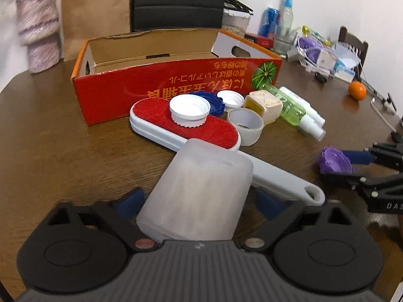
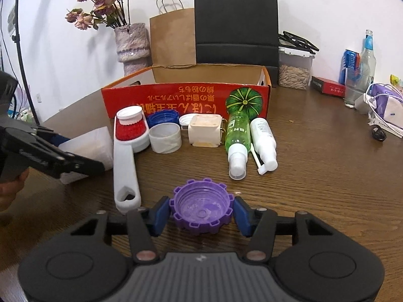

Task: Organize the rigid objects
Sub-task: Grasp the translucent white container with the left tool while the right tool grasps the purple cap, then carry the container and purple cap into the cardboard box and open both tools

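Observation:
My left gripper (image 1: 199, 202) is shut on a frosted translucent container (image 1: 199, 196), held above the table near the lint brush handle; it also shows in the right wrist view (image 2: 88, 146). My right gripper (image 2: 201, 214) is shut on a purple notched cap (image 2: 201, 207), also seen in the left wrist view (image 1: 333, 159). An open red cardboard box (image 2: 186, 98) stands behind. In front of it lie a red-and-white lint brush (image 2: 127, 156) with a white cap (image 2: 129, 114) on it, a blue cap (image 2: 162, 118), a tape roll (image 2: 165, 138), a cream square box (image 2: 205, 130), a green spray bottle (image 2: 236, 138) and a white spray bottle (image 2: 264, 142).
A vase with dried flowers (image 2: 132, 47), a brown paper bag (image 2: 172, 37) and a black bag (image 2: 236, 27) stand behind the box. A seed container (image 2: 294, 70), bottles (image 2: 365, 63), cables and clutter (image 2: 385, 105) fill the right side. An orange (image 1: 357, 90) lies at the right.

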A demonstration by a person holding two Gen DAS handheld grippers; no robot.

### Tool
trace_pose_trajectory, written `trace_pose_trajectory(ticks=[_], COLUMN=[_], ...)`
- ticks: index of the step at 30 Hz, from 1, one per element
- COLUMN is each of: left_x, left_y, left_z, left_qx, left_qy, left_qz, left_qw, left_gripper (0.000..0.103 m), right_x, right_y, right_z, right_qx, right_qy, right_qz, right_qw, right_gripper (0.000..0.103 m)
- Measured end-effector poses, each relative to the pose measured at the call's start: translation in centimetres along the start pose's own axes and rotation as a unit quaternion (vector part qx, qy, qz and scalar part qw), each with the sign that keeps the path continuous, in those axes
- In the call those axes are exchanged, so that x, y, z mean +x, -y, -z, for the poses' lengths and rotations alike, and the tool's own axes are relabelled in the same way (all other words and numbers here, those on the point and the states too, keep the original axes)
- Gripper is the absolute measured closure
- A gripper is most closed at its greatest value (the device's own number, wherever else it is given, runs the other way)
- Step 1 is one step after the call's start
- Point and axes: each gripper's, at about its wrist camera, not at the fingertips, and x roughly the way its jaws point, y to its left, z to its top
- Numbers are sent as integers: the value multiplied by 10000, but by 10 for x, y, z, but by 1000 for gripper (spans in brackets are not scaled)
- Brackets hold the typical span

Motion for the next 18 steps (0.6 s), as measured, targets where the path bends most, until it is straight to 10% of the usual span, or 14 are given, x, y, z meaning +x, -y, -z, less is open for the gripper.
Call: trace_pose_trajectory(ticks=[18], left_x=[-137], left_y=[63], left_z=[82], left_qx=[-805], left_qy=[1490], left_qz=[-1270], left_qw=[9773], left_gripper=[38], right_x=[-86], right_y=[-66], right_z=[35], right_qx=[-471], right_qy=[1249], right_qz=[403], right_qw=[9902], right_gripper=[50])
